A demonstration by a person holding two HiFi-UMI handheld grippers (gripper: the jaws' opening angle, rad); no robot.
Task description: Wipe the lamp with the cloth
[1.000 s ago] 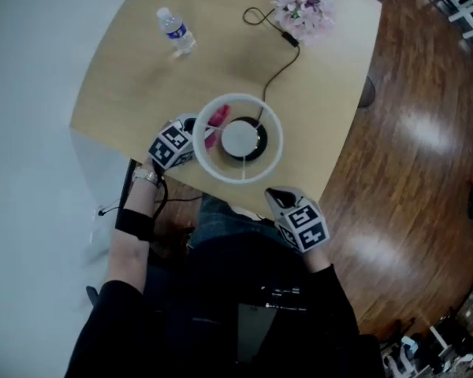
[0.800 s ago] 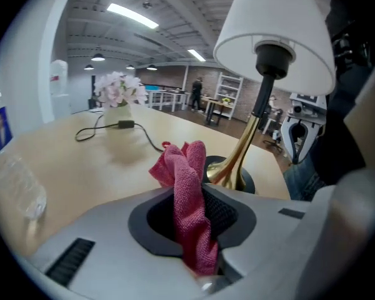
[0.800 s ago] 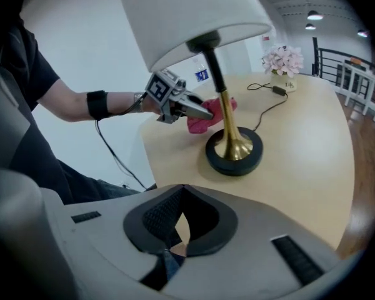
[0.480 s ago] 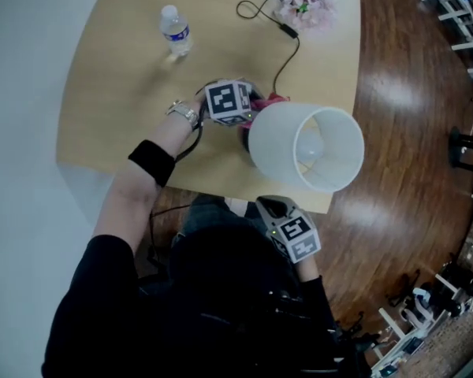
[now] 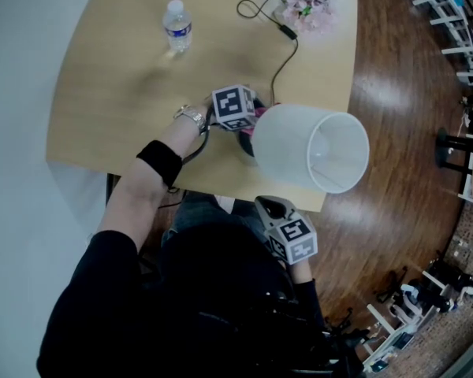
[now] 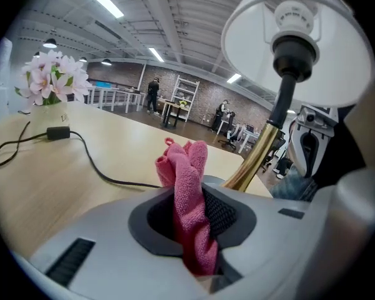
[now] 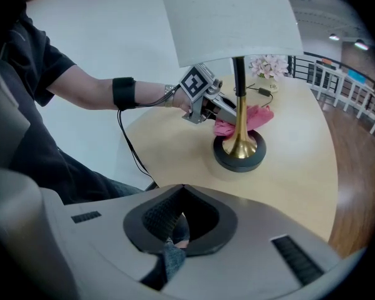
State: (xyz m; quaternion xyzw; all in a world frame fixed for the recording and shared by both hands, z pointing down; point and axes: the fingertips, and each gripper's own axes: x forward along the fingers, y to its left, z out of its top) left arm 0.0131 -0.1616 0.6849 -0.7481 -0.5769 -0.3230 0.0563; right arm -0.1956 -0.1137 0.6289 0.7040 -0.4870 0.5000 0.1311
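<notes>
Lamp upright near the front edge of a pale wooden table: round dark base, brass stem, white shade. Pink cloth pinched between the jaws of the left gripper, bunched up past the tips and right at the foot of the brass stem, just above the base. Back off the table's near edge, over the person's lap, the right gripper, jaws closed together on nothing. Black cord running from the lamp across the tabletop toward a bunch of pale pink flowers at the far corner. Well apart on the far left, a water bottle, upright. Beyond the table, glossy dark wood floor with patches of reflected light, and white railings at its far right. Behind, in the left gripper view, a large hall: exposed ceiling with strip lights, brick wall, shelving, desks, people in the distance.
</notes>
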